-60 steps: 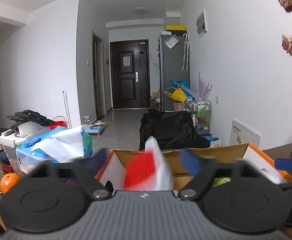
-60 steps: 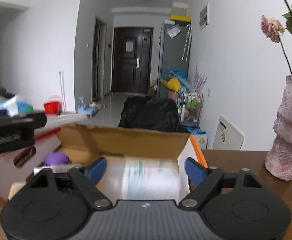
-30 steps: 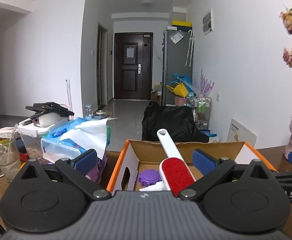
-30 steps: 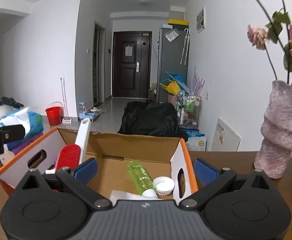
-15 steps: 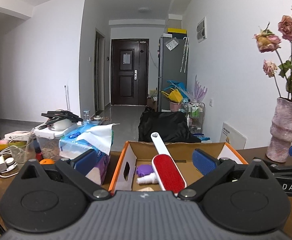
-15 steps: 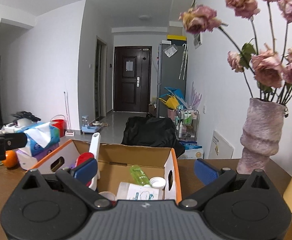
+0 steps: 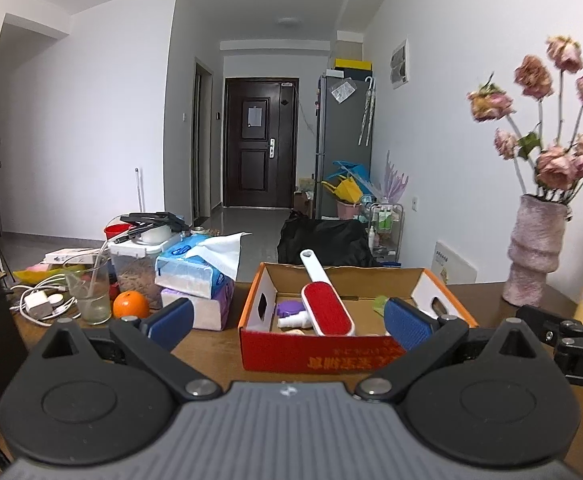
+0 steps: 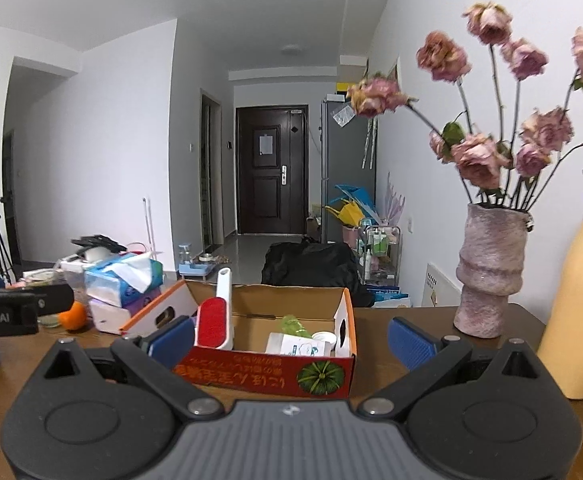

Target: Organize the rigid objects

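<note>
The open red-and-orange cardboard box (image 7: 315, 354) sits on the brown wooden worktop (image 7: 215, 364), and the red-faced lint brush with a white handle (image 7: 325, 306) lies tilted inside it, its handle sticking up over the far wall. Beside the brush in the box lie a purple cap (image 7: 287, 307) and a small white bottle (image 7: 293, 321); toward the right side are a green plastic bottle (image 8: 291, 325), a white round lid (image 8: 324, 337) and a white printed packet (image 8: 296, 346).

The left gripper (image 7: 287, 326) is held level, just near of the box, its blue-padded fingers (image 7: 170, 320) spread wide with nothing between them. The right gripper (image 8: 289, 340) is level too, aimed at the box's near wall, fingers (image 8: 411, 343) wide apart and empty.

Compared with a second ago, both grippers have drawn back toward the near side: the box's printed front face now shows in full, where before the cameras looked down into it. Two seconds ago the brush was between the left fingers and a packet between the right ones; both now rest in the box.

Left of the box are stacked tissue packs (image 7: 197, 276), an orange fruit (image 7: 131, 305) and a clear glass (image 7: 89, 294). To the right stand a pink textured vase of dried roses (image 8: 491, 272) and a tall cream bottle (image 8: 581, 300).
</note>
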Motion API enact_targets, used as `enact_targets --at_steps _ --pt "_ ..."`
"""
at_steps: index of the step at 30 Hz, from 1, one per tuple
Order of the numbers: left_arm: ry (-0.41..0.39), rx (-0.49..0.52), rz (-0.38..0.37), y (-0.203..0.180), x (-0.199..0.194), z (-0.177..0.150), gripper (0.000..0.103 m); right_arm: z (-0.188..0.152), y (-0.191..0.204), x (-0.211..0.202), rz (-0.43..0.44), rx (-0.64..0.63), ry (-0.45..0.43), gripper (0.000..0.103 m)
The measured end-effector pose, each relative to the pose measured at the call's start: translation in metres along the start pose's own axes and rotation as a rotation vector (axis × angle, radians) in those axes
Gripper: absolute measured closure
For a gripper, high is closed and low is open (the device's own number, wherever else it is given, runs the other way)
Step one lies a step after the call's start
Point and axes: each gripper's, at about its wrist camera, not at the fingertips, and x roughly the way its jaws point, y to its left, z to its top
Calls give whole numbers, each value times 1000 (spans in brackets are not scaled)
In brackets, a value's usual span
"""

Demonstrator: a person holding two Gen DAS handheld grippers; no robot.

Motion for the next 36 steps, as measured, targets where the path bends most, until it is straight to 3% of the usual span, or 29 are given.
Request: enact_targets --at_steps 21,29,36 --pt "-19 1 -26 -10 -209 -51 0 -43 3 -224 1 8 -70 0" --pt "2 -4 -25 -9 -239 -67 0 -57 9 -258 7 -7 -70 0" --pt "-3 -9 -25 -6 -247 -71 0 -59 10 -263 5 -9 -67 0"
